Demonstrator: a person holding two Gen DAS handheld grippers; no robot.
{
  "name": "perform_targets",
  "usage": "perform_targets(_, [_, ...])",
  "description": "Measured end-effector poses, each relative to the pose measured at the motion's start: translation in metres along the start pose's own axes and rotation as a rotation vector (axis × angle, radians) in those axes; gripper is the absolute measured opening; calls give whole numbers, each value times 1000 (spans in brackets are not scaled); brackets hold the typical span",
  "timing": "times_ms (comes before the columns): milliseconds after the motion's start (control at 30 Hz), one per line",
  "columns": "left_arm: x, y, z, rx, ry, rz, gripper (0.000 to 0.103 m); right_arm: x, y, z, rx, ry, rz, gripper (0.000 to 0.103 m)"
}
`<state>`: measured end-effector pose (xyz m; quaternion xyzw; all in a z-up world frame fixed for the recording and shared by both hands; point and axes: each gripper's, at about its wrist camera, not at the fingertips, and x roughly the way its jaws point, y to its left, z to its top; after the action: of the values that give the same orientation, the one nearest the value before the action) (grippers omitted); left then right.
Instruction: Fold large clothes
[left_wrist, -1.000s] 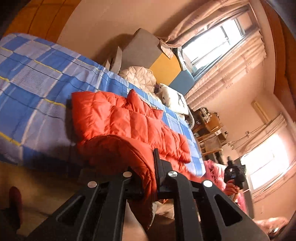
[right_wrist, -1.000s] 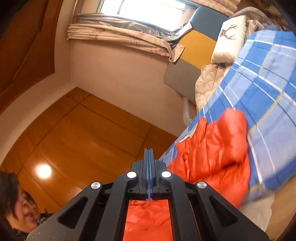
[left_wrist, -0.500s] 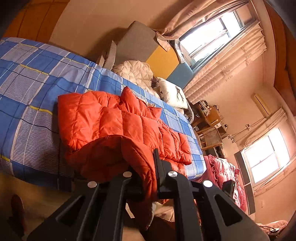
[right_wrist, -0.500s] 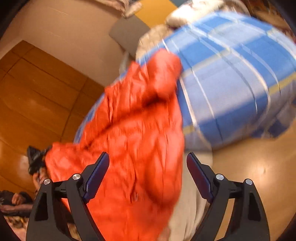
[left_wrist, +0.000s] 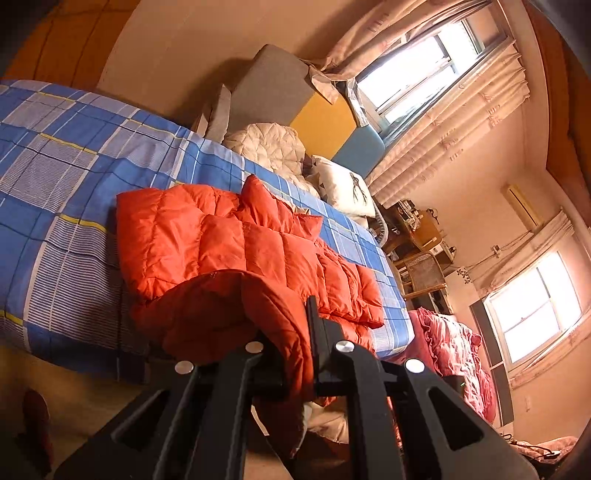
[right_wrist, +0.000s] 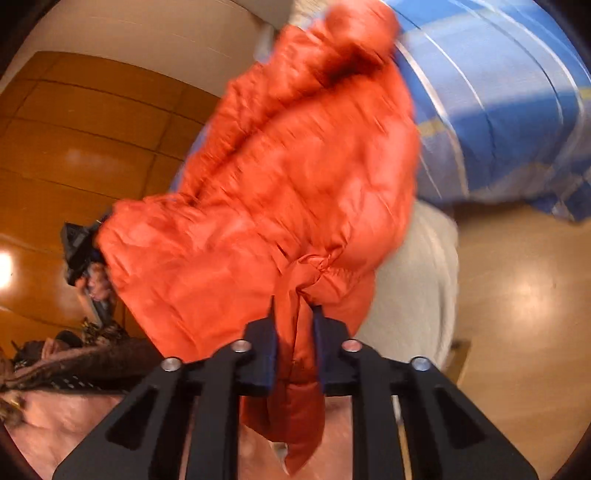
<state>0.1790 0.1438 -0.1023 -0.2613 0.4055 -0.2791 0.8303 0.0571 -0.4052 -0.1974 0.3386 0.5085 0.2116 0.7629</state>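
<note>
An orange quilted puffer jacket (left_wrist: 236, 243) lies across the near edge of a bed with a blue plaid cover (left_wrist: 66, 155). My left gripper (left_wrist: 295, 332) is shut on a fold of the jacket's hem, which drapes over its fingers. In the right wrist view the jacket (right_wrist: 295, 177) hangs off the bed edge, and my right gripper (right_wrist: 295, 325) is shut on a bunched piece of its fabric. The left gripper (right_wrist: 79, 251) shows there at the jacket's far corner.
White pillows (left_wrist: 343, 184) and a quilted cushion (left_wrist: 269, 147) lie at the bed's head, below a window (left_wrist: 413, 74). A pink bedspread (left_wrist: 450, 350) and wooden furniture (left_wrist: 417, 236) stand at the right. A wooden floor (right_wrist: 517, 314) and a white sheet (right_wrist: 417, 295) lie below the bed.
My right gripper was shut and empty, opened wide and swung toward the jacket, and now is shut on its fabric. My left gripper kept its hold and barely moved.
</note>
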Motion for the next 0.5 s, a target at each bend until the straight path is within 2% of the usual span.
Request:
perform_targets(100, [-2,4,5,-9,-12,6,7,-13,18,29,-49,-78,47,11])
perform_targets(267, [6,17,23,-47,-50,26,8,-26,30,92,-59,-199,102,11])
perform_targets(333, [13,23,32,-56,-67,54,8,-21,26,125,-17,-242,127,11])
perform_targets(500, [43,41,53,-83,-115,126,8,10,4,191,111,-309,105,10])
